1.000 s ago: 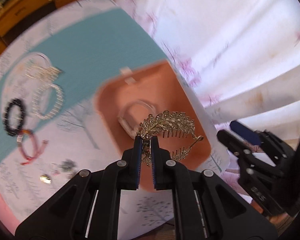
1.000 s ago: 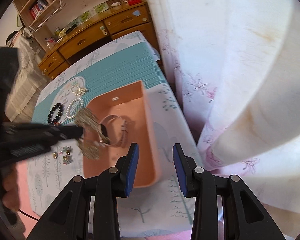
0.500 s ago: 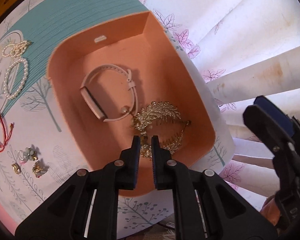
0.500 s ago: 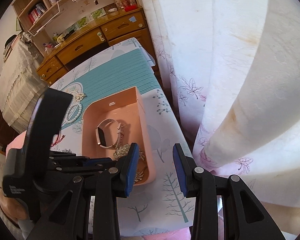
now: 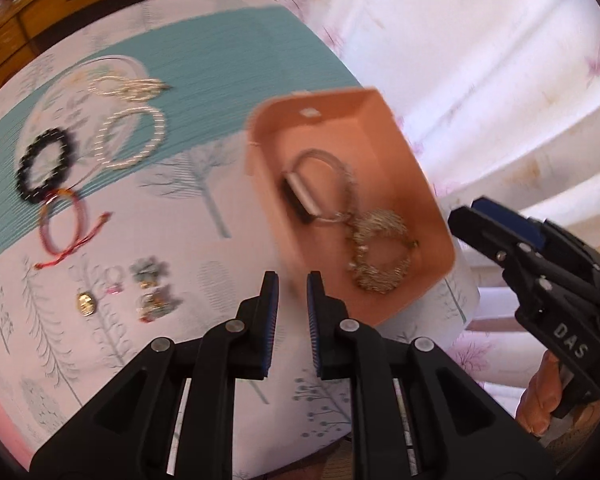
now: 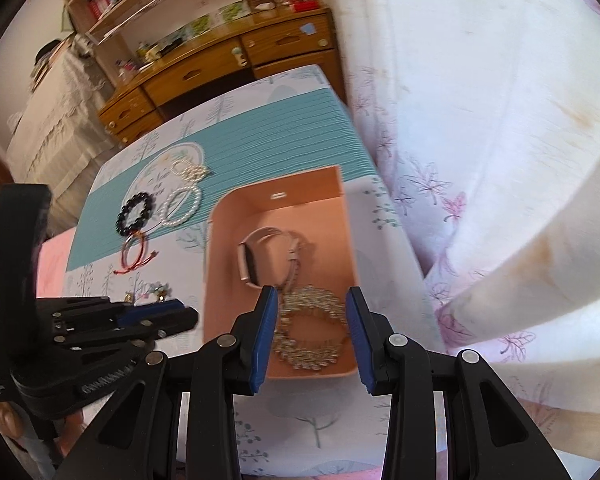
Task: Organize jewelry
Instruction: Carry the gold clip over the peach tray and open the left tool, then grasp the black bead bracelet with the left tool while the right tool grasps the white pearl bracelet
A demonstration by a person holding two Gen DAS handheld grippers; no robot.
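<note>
Daylight pours through the curtain from two o'clock, bright and nearly blown out; my left view smears with motion blur across the tablecloth, the right stays sharper, both bowed and black at the rims

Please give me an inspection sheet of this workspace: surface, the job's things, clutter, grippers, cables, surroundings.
Surface: tablecloth with a tree print and a teal band.
Job's things: orange box holds a watch and a gold hair comb. Outside it lie a black bead bracelet, pearl bracelet, red cord bracelet and small earrings.
Clutter: nothing seen.
Grippers: left gripper empty, jaws opening, beside the box; right gripper open, empty, above the comb.
Cables: nothing seen.
Surroundings: curtain, wooden drawers, shelves.
</note>
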